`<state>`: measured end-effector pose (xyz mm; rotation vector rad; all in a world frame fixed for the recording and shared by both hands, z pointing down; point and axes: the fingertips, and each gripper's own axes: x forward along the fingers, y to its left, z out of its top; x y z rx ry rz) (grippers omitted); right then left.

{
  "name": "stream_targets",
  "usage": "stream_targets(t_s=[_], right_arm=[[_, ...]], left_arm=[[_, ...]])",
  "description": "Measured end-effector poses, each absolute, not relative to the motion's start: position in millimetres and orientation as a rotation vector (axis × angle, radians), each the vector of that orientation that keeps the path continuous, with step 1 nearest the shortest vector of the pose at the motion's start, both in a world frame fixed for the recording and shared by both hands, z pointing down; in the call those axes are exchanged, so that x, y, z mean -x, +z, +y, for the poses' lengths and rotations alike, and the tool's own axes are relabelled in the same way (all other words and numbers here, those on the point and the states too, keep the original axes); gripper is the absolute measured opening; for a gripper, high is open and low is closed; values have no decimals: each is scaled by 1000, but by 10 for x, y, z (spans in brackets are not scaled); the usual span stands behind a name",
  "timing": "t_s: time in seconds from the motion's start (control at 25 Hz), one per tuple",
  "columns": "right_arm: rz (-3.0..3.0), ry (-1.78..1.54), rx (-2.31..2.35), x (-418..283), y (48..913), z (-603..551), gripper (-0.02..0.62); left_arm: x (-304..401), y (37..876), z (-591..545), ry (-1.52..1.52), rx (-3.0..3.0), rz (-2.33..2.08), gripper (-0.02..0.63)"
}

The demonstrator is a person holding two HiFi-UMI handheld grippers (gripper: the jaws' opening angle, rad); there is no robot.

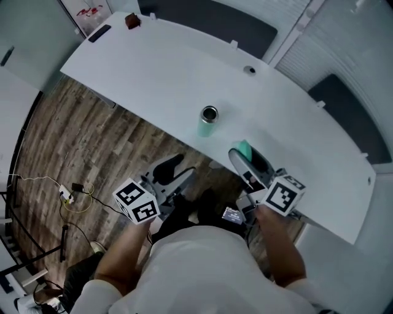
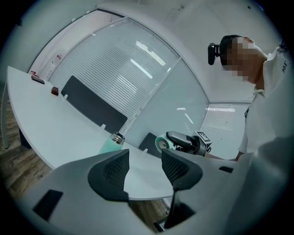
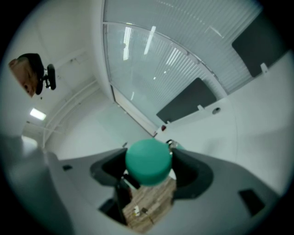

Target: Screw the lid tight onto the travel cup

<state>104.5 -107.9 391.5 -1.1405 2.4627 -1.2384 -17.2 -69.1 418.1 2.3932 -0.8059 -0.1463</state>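
The mint-green travel cup point(image 1: 208, 122) stands upright and lidless on the white table point(image 1: 153, 80), close to its near edge, with its metal mouth showing. My right gripper point(image 1: 245, 158) is shut on the green lid point(image 1: 244, 149), held just right of the cup and nearer to me. In the right gripper view the lid point(image 3: 148, 161) fills the gap between the jaws, and the cup's rim point(image 3: 171, 144) peeks out behind it. My left gripper point(image 1: 175, 170) hangs over the floor off the table's edge, open and holding nothing. The left gripper view shows the cup point(image 2: 112, 143) beyond the open jaws.
A small brown object point(image 1: 131, 21) and a flat black item point(image 1: 99, 33) lie at the table's far left end. A cable hole point(image 1: 249, 70) sits behind the cup. Dark panels point(image 1: 215, 18) line the far side. Cables point(image 1: 70, 195) lie on the wood floor.
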Motion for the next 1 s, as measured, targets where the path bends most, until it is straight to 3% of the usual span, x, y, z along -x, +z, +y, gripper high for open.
stream_targets(t_s=[0.44,0.72,1.0], right_arm=[[2585,-1141,1201,-850,4010,-1723,316],[2670,-1136,1240,-728,4229,-2094,316],[2953,-922,1290,-569,4387,-2228,316]], left_arm=[[77,4533,-1455,49,-2535,-799,241],[-78,4867,-1929,187,-2588,-808,286],[-299,5104,-2113,338,-2683,-755,327]])
